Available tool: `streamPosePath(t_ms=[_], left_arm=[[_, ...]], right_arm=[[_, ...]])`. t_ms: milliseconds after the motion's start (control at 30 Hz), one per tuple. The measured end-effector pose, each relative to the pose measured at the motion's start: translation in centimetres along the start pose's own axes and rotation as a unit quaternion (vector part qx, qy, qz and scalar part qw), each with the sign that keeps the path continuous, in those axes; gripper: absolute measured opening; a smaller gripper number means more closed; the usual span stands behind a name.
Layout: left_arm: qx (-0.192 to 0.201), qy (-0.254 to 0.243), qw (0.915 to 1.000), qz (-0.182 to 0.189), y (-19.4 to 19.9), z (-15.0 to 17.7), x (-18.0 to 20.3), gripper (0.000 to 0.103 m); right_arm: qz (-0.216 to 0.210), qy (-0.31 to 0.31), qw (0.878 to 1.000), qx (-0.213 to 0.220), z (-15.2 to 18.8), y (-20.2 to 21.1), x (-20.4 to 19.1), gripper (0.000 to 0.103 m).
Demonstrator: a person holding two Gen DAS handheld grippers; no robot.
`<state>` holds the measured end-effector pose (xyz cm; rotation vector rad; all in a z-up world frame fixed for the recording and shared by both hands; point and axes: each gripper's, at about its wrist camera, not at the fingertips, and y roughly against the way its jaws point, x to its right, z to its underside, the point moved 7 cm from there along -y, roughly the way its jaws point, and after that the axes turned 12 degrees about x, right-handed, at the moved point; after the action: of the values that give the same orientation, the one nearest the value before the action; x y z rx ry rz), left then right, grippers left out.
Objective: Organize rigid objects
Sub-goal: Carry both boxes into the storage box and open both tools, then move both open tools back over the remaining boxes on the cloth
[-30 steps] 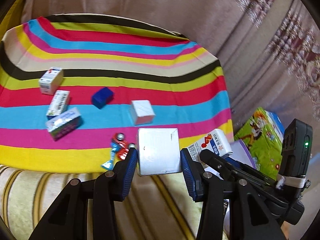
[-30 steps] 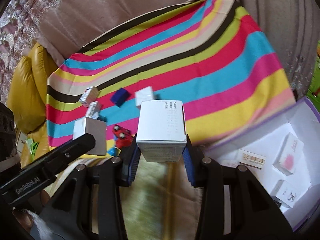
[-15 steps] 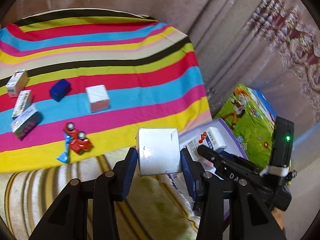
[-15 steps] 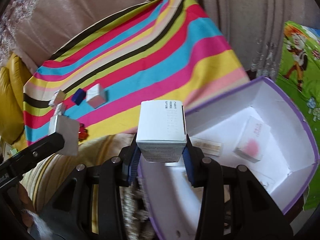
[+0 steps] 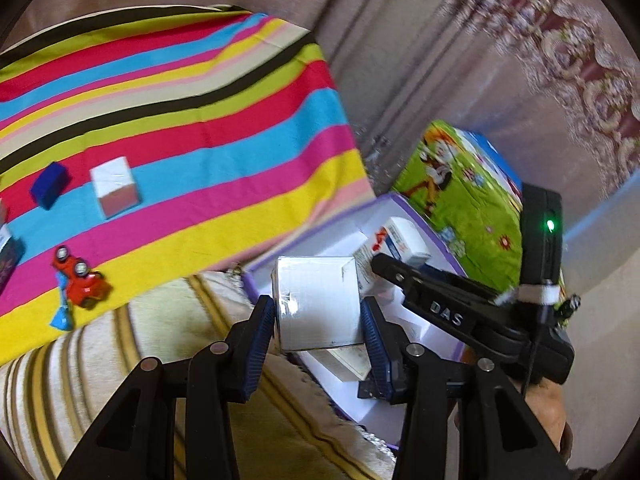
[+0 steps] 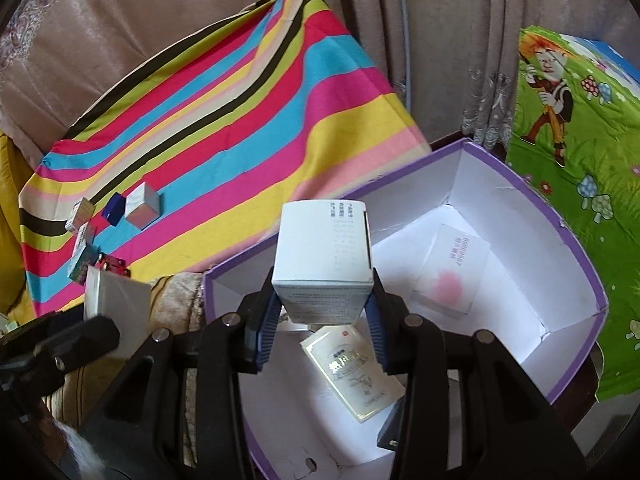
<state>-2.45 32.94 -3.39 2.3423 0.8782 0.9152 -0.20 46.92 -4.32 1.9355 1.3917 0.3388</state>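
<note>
You carry a carton (image 6: 324, 264) in each hand-held gripper (image 6: 322, 316) over the storage box (image 6: 576, 248) below; next, lower and release.

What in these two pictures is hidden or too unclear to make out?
- Left wrist view: the storage box's floor, mostly hidden by the held white box and the right tool.
- Left wrist view: a carton on the striped cloth, cut off by the left edge.
- Right wrist view: print on the held carton, too small and blurred.
- Right wrist view: a dark item in the storage box, hidden behind the tool's finger.
</note>
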Motion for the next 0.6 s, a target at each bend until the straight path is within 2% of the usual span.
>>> streamPosePath(t_ms=[133,200,233,267,400,600], left_arm=[[-0.019,-0.019,0.9993,0.026,-0.8,0.5,1.6,0.045],[-0.03,-0.026,0.9986,0.035,-1.1,0.9,2.2,0.047],[-0.035,-0.029,0.9983,0.038,-1.3,1.0,2.4,0.047],[-0.038,-0.031,0.9981,0.039,-1.4,1.1,2.5,0.05],[-0.039,-0.018,0.9983,0.038,-1.4,1.1,2.1,0.055],[-0.035,0.009,0.9988,0.032,-1.3,0.8,0.9,0.056]], right_arm=[[0.008,-0.006,1.0,0.0,0.0,0.0,0.7,0.047],[0.02,-0.012,1.0,0.002,-0.1,0.1,1.2,0.059],[0.025,-0.015,1.0,0.003,-0.1,0.2,1.4,0.07],[0.029,-0.018,0.999,0.007,-0.2,0.3,1.6,0.075],[0.029,-0.026,0.999,0.008,-0.4,0.5,1.9,0.076],[0.016,-0.018,1.0,-0.005,0.2,0.2,1.0,0.077]])
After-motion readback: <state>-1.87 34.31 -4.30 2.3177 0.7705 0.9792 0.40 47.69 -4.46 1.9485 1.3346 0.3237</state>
